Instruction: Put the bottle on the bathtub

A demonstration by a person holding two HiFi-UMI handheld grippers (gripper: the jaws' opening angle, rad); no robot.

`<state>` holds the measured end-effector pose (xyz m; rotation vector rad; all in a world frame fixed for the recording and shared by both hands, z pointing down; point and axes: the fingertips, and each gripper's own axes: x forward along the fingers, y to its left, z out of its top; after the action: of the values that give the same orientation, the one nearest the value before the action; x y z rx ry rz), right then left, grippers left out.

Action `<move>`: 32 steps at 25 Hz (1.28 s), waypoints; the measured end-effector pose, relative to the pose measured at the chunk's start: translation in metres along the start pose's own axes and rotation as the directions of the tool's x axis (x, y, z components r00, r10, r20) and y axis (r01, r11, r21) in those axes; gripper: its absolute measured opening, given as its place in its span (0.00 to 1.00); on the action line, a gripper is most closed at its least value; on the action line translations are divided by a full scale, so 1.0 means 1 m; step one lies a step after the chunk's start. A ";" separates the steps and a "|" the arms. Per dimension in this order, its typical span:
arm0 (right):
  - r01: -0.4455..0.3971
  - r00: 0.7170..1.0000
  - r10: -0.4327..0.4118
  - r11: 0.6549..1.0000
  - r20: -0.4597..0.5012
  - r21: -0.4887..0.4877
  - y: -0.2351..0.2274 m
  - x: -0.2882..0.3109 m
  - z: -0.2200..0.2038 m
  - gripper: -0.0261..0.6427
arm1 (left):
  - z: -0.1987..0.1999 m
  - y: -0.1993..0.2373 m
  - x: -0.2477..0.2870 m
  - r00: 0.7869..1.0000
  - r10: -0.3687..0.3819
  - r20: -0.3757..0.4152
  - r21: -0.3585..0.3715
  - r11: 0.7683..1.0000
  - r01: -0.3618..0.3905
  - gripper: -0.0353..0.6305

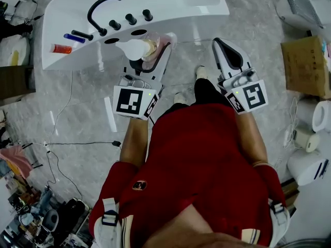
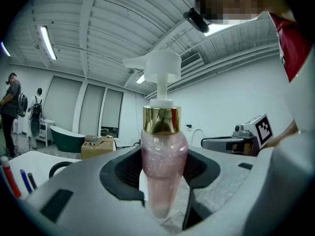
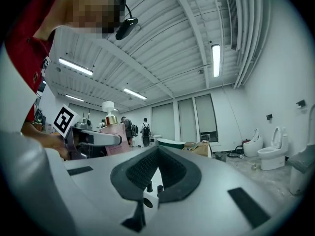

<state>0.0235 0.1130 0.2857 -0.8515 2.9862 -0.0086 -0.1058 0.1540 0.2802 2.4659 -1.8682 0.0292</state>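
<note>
A pink pump bottle [image 2: 164,156] with a gold collar and a white pump head stands upright between the dark pads of my left gripper [image 2: 165,183], which is shut on its body. In the head view the bottle [image 1: 150,45] hangs at the front edge of the white bathtub [image 1: 176,4], just right of its black faucet [image 1: 98,12] and knobs, with the left gripper [image 1: 155,48] reaching in from below. My right gripper [image 1: 221,43] is over the floor to the right of the tub, shut with nothing in it. The right gripper view shows its jaws [image 3: 156,168] together and the bottle [image 3: 112,132] off to the left.
A red tube [image 1: 61,48] and a blue pen [image 1: 74,37] lie on the tub's left deck. A cardboard box [image 1: 305,66] and white fixtures [image 1: 310,123] stand on the right. A cable [image 1: 62,138] and a white strip [image 1: 110,114] lie on the floor at the left.
</note>
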 end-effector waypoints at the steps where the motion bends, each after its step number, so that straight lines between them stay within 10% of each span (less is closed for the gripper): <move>1: -0.006 1.000 0.006 1.000 0.003 0.003 -0.003 0.004 -0.001 0.03 | 0.000 0.003 0.004 1.000 0.007 -0.003 -0.002 1.000 -0.007 0.38; 32: -0.164 0.986 0.164 0.986 -0.022 0.007 -0.152 0.112 -0.034 0.03 | -0.045 0.066 0.164 0.975 0.197 -0.107 -0.022 0.980 -0.200 0.38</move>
<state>0.0071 -0.0753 0.3187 -0.6059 3.0660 -0.0208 -0.1240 -0.0189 0.3342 2.2012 -2.0437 0.1316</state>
